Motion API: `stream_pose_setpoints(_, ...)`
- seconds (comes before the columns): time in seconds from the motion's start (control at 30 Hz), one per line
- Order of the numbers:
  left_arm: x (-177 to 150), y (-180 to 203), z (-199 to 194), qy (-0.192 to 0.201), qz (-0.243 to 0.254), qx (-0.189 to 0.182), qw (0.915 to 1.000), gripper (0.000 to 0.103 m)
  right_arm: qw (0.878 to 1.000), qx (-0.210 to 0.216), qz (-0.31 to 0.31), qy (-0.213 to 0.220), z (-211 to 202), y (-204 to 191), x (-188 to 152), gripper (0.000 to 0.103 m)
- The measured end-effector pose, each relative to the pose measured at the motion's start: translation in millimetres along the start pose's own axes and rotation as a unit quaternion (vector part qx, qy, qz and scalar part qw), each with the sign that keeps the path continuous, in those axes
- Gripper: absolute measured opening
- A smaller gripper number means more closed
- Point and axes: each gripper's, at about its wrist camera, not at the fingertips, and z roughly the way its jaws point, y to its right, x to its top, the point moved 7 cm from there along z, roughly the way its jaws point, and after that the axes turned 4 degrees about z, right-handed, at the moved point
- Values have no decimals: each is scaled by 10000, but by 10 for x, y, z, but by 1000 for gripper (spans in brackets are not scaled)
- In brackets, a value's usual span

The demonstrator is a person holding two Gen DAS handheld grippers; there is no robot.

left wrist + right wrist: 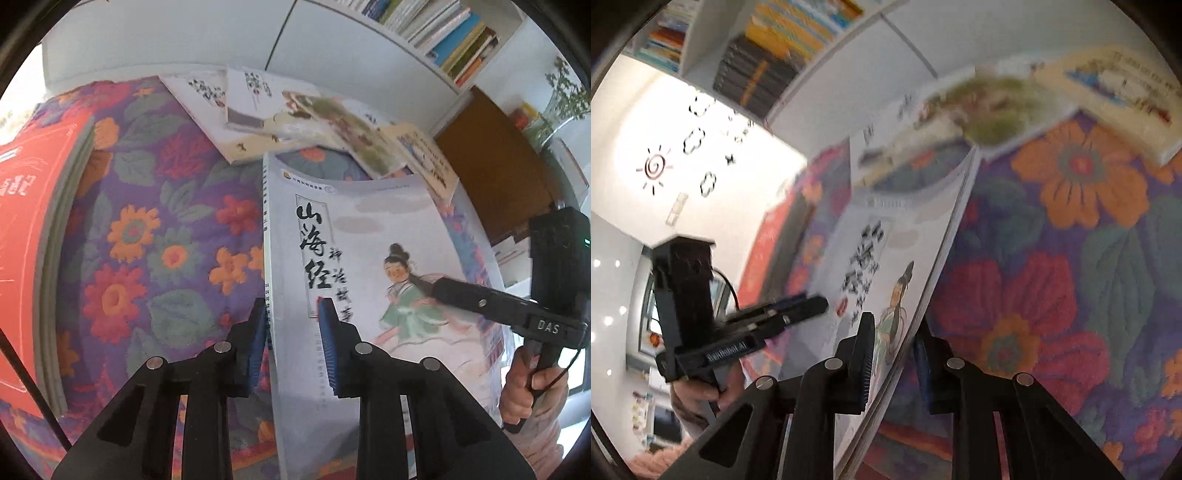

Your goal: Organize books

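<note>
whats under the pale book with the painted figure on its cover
Under the pale book with the painted figure, the purple flowered cloth shows. What lies directly beneath the cover is hidden.

Right-wrist view motion-blurred, picture books (997, 99) smeared, red book (33, 236) cut off at left edge

Both wrist views look down closely, sharing the book (369, 240).
</note>
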Motion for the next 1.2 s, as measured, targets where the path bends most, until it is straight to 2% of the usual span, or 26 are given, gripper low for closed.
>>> stream_pose_setpoints(0.07,21,-3,-33,65,-100,-110,9999,24,9993,-136,-274,197,-70,-108,52,21)
stream_pose_setpoints(0.13,51,9,-67,124,-147,-176,9997,24,9996,-32,-193,225,-112,-151,65,21)
stream_pose_setpoints(0.3,129,29,-275,398,-115,-221,9989,24,9988,-59,-340,350,-172,-299,89,21)
stream_pose_setpoints(0.43,167,-9,-414,547,-146,-251,9981,24,9966,-54,-513,640,-299,-459,120,21)
stream_pose_setpoints(0.63,184,-129,-617,746,-147,-218,9969,24,9945,-29,-722,763,-291,-736,156,21)
stream_pose_setpoints(0.9,244,-450,-930,1066,-238,-203,9938,24,9892,77,-1125,941,-218,-1198,215,21)
stream_pose_setpoints(1.2,293,-1077,-1255,1451,-716,-335,9863,24,9861,204,-1420,835,216,-1700,334,21)
